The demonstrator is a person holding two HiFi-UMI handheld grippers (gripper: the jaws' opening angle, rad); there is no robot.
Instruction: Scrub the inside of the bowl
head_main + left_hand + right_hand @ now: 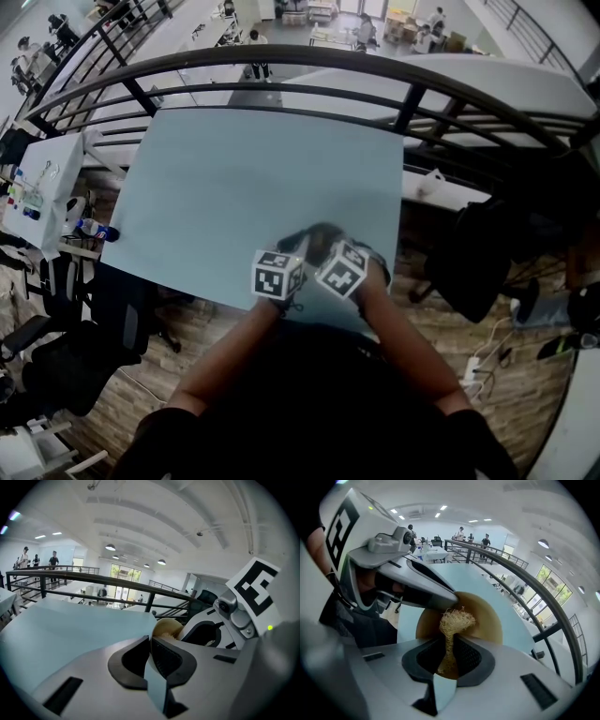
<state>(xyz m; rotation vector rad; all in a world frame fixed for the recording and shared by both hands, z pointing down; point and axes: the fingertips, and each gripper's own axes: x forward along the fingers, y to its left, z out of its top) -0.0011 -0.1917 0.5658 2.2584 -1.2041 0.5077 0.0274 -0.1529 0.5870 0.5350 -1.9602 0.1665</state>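
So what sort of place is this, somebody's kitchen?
Probably not: it looks like a mezzanine in a big open workspace. A curved black railing edges it, desks and people show below, and lamps hang high overhead.

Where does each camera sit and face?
Left gripper view: on the left hand-held gripper, facing across the table; jaws pinch the bowl.
Right gripper view: on the right hand-held gripper, facing into the bowl; jaws clamp the scrubber.
Head view: on the head, facing steeply down; both forearms show.
Both gripper views share the bowl.
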